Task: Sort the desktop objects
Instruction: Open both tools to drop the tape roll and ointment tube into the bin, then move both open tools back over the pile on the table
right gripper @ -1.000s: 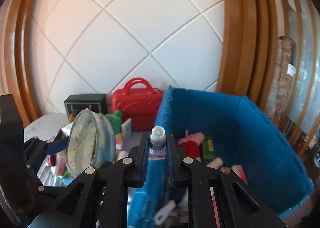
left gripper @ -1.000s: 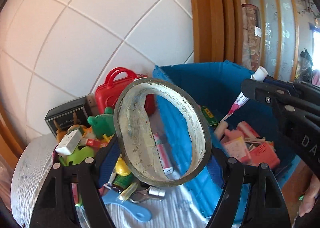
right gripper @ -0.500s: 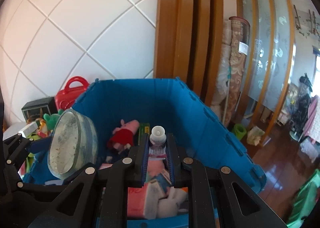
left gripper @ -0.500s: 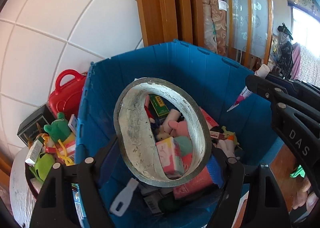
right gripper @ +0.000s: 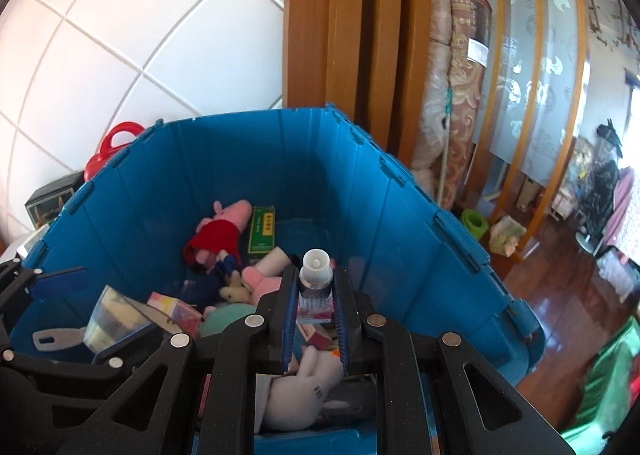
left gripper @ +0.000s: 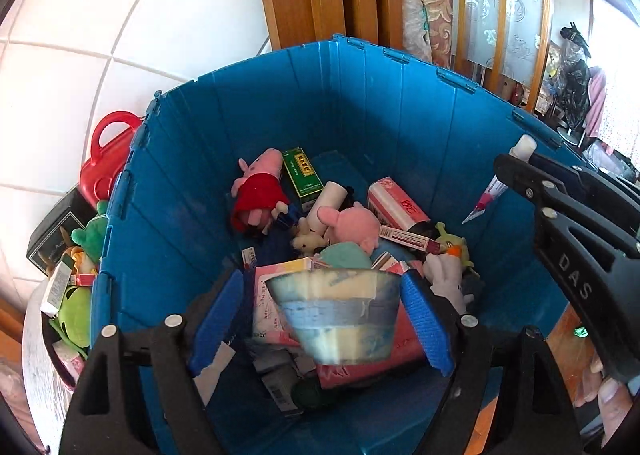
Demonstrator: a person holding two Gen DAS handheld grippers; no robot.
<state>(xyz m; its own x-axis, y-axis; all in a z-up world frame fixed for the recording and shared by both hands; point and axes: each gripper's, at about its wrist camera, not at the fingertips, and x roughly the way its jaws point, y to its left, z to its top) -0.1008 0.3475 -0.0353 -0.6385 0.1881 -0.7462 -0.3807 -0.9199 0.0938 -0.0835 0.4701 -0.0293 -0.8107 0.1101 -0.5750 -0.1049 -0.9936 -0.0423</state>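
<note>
A blue plastic bin (left gripper: 400,103) holds plush toys, small boxes and tubes. My left gripper (left gripper: 324,319) is over the bin with its jaws spread wide. A roll of tape (left gripper: 336,315) hangs between the blue pads, tipped on its side and blurred, apart from the left pad. The roll also shows in the right wrist view (right gripper: 116,319). My right gripper (right gripper: 316,307) is shut on a small tube with a white cap (right gripper: 316,275), held above the bin (right gripper: 420,223). The tube also shows in the left wrist view (left gripper: 496,187).
A red toy case (left gripper: 106,151), a black box (left gripper: 56,227) and green toys (left gripper: 76,315) crowd the round table left of the bin. A tiled wall and wooden door frame stand behind. Rolled rugs (right gripper: 452,95) lean at the right.
Both grippers swung from the table to above the bin. My left jaws opened and the tape roll tipped from upright onto its side between the pads.
</note>
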